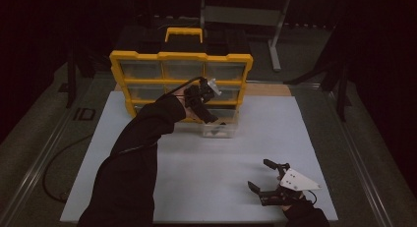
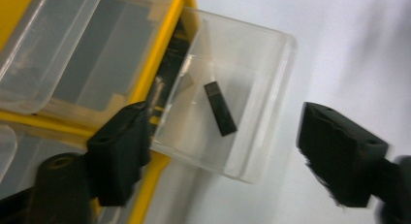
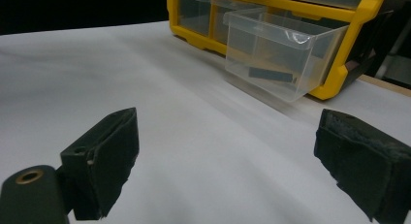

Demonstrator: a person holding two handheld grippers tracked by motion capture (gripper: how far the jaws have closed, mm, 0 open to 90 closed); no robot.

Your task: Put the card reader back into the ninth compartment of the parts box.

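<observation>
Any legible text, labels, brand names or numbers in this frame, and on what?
None can be read. The yellow organizer, its pulled-out clear drawer and the small black piece lying inside it bear no visible lettering. The white table mat is plain.

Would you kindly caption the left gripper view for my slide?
Open left gripper above a pulled-out clear drawer holding a small black block.

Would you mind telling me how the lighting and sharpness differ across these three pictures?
High view: dim, dark surroundings, the white table the brightest area. Left gripper view: brighter, slightly soft, with the clear drawer and its black piece legible. Right gripper view: near tongs blurred, glare on the drawer's rim.
</observation>
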